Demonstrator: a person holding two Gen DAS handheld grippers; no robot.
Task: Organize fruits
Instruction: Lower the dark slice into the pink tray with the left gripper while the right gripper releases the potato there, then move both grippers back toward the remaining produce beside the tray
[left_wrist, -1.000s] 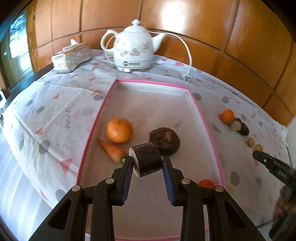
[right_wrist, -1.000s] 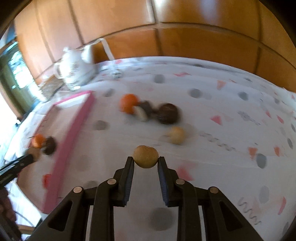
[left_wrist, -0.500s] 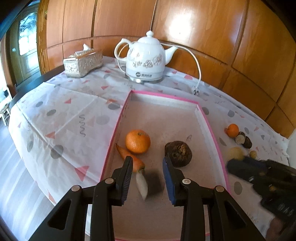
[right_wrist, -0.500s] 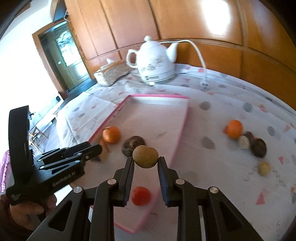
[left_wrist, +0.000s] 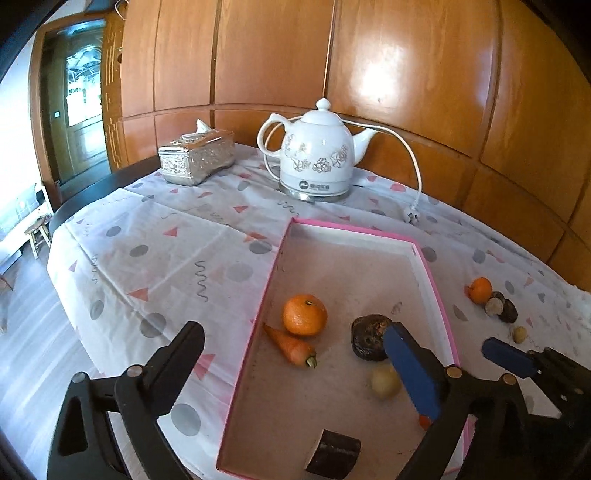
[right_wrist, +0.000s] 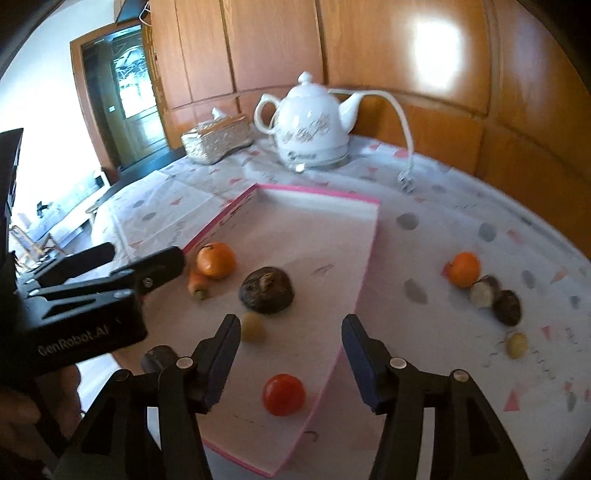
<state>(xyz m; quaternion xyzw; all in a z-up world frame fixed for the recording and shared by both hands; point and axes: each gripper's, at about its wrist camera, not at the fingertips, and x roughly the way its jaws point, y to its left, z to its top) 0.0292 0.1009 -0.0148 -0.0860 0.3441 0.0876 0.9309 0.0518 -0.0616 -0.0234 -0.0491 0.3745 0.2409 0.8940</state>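
Note:
A pink-rimmed tray (left_wrist: 273, 280) holds an orange (left_wrist: 304, 314), a carrot (left_wrist: 290, 347), a dark wrinkled round fruit (left_wrist: 369, 341), a small yellow fruit (left_wrist: 386, 382), a red tomato (right_wrist: 283, 394) and a dark cylindrical piece (left_wrist: 334, 456) at its near end. My left gripper (left_wrist: 295, 358) hangs over the tray's near left part, its jaws opening wide with nothing between them. My right gripper (right_wrist: 290, 328) is above the tray's near right side, jaws opening and empty. The yellow fruit (right_wrist: 253, 326) lies just past its left finger.
On the cloth right of the tray lie a small orange (right_wrist: 466, 269), two dark and pale pieces (right_wrist: 495, 299) and a tiny yellow fruit (right_wrist: 516, 345). A white kettle (left_wrist: 314, 155), its plug (left_wrist: 412, 216) and a silver tissue box (left_wrist: 197, 158) stand at the back. The table edge falls away on the left.
The left gripper let go of the dark cylinder, which now lies in the tray. The right gripper carried the yellow fruit over the tray and released it there. Both jaws spread apart.

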